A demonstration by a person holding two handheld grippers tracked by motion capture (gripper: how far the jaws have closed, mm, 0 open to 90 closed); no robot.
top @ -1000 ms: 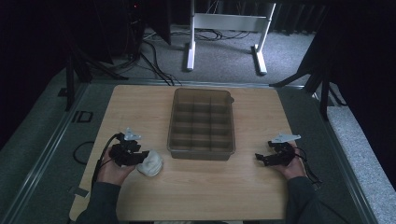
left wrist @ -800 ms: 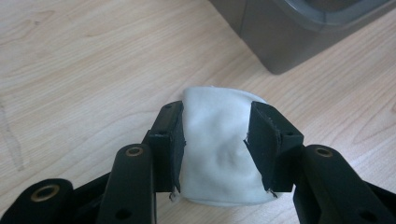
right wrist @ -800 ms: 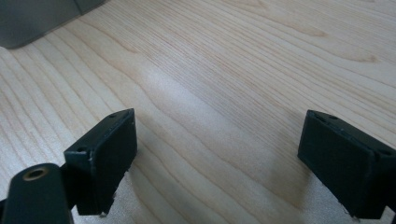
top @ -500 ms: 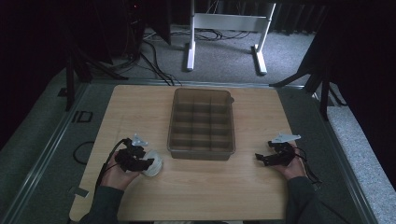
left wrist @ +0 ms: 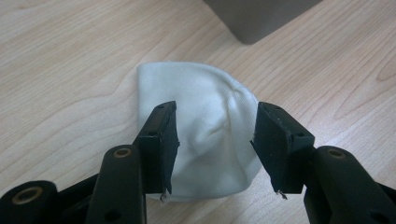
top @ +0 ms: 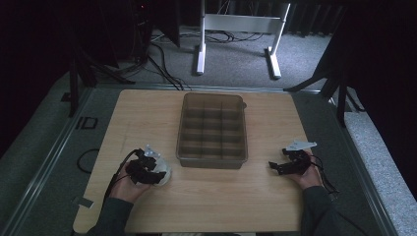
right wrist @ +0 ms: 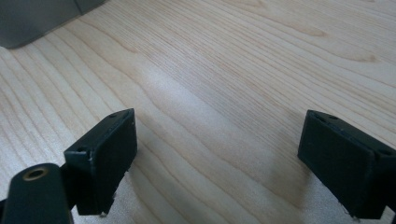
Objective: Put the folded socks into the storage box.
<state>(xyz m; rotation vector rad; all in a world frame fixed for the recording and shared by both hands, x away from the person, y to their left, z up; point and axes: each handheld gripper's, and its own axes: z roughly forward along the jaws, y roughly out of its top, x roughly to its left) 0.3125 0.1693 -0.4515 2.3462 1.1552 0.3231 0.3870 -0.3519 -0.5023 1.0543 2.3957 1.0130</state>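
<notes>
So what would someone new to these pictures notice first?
Probably the brown divided tray in the middle of the wooden table. Next, the small white sock lying near the tray's front left corner, with the left gripper poised over it, jaws apart. The right gripper hangs open over bare wood.

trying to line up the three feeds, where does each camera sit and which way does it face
High view: fixed above the person's side, facing forward and down on the table; forearms, left gripper and right gripper show.
Left gripper view: rides that gripper, looks down its open jaws, which have just been opening, at a white sock.
Right gripper view: rides the right gripper, faces bare wood between open jaws.
Shared: the divided tray, a corner of which shows in both gripper views.
</notes>
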